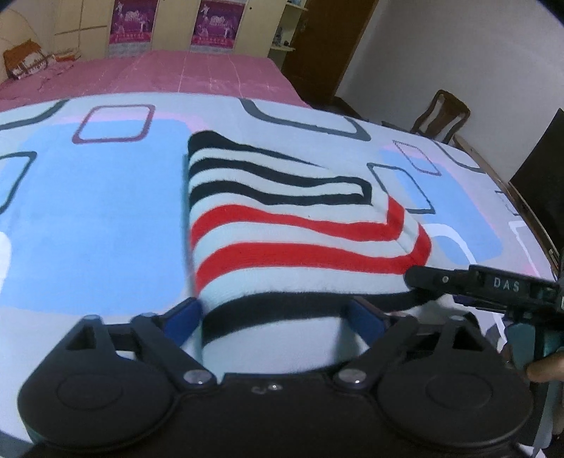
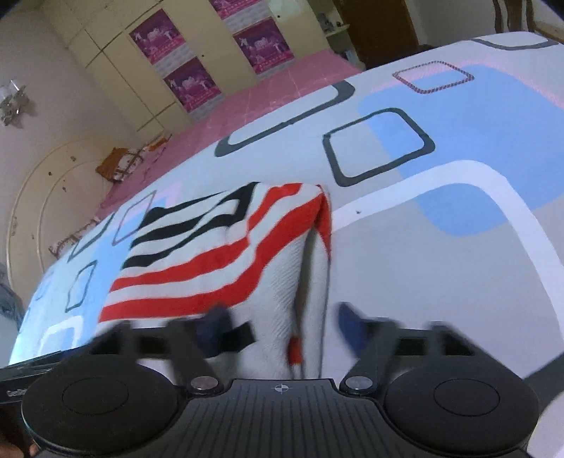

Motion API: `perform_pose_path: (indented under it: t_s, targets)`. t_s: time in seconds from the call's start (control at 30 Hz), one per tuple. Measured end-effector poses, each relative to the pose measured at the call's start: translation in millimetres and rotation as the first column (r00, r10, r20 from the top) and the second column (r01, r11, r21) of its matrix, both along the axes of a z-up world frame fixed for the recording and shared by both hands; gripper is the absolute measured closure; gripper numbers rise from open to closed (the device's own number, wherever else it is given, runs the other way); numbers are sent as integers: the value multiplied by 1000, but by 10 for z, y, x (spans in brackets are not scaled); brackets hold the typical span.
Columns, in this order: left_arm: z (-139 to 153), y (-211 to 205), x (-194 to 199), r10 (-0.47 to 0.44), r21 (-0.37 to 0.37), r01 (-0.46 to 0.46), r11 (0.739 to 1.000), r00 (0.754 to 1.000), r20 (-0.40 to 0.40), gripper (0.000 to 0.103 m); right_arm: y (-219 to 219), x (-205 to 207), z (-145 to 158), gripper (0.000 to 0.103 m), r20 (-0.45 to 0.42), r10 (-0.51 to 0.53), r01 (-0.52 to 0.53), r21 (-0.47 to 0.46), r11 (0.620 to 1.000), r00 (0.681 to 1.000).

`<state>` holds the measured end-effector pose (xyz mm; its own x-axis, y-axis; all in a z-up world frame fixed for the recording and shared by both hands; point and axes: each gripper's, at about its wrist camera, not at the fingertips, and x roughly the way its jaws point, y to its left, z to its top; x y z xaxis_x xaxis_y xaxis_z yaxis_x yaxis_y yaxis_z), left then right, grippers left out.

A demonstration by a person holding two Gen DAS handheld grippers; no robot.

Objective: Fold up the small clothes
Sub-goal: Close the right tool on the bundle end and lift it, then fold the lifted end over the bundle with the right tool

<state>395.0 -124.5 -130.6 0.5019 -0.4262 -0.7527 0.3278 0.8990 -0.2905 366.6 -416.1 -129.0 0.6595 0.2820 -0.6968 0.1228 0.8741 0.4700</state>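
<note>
Both the left gripper (image 1: 278, 317) and right gripper (image 2: 282, 320) are gaping, released, at the near edge of the fuzzy, folded striped garment (image 1: 282, 225).

Readable text is scarce. White raised letters "DAS" stand on the black finger of the right gripper (image 1: 423, 282), seen in the left wrist view at the right edge. In the right wrist view a black device (image 2: 14, 382) at the lower left edge carries small white lettering, cut off and blurred — it begins "Co", the rest illegible. The purple posters (image 1: 132, 21) on the cupboard doors show a line of print along the bottom — too small to read.
</note>
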Motion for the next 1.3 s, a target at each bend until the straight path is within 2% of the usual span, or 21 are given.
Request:
perform_pose_path:
  t_s: [0.1, 0.2, 0.23, 0.27, 0.37, 0.47, 0.5, 0.57, 0.8, 1.0, 1.3]
  targets:
    - [-92, -19, 70, -1, -15, 1, 1000, 1000, -19, 8, -41, 35, -93, 28, 11, 30, -30, 40, 999, 999]
    - [-188, 22, 140, 9, -76, -13, 997, 998, -59, 12, -41, 56, -117, 29, 35, 49, -51, 61, 997, 998]
    - [-212, 45, 151, 13, -100, -20, 995, 997, -72, 13, -35, 74, -126, 48, 31, 64, -66, 88, 994, 998]
    - [-212, 62, 147, 16, -108, -24, 994, 997, -71, 15, -28, 87, -153, 50, 14, 66, -68, 124, 990, 998]
    - [-179, 74, 121, 12, -122, -19, 992, 998, -59, 27, -31, 66, -140, 55, 15, 75, -77, 124, 989, 997]
    - [-93, 77, 93, 14, -121, -18, 992, 999, -37, 46, -95, 36, -119, 64, 6, 54, -54, 189, 981, 999]
    - [-50, 86, 83, 16, -121, -19, 993, 1000, -27, 53, -90, 6, -76, 64, 20, 48, -51, 195, 979, 999]
    - [43, 112, 69, 18, -128, -20, 992, 1000, -15, 57, -77, -46, 25, 65, 50, 47, -57, 211, 976, 998]
    - [366, 349, -51, 18, -126, -12, 992, 999, 47, 58, 140, -158, 392, 66, 125, 70, -100, 247, 964, 990]
    - [595, 951, -209, 47, -110, -36, 993, 994, 99, 58, 755, -180, 613, 66, 165, 100, -141, 264, 954, 981]
    - [676, 2487, -301, 92, -95, -80, 992, 987, 132, 58, 2300, -91, 684, 66, 197, 139, -191, 273, 943, 970]
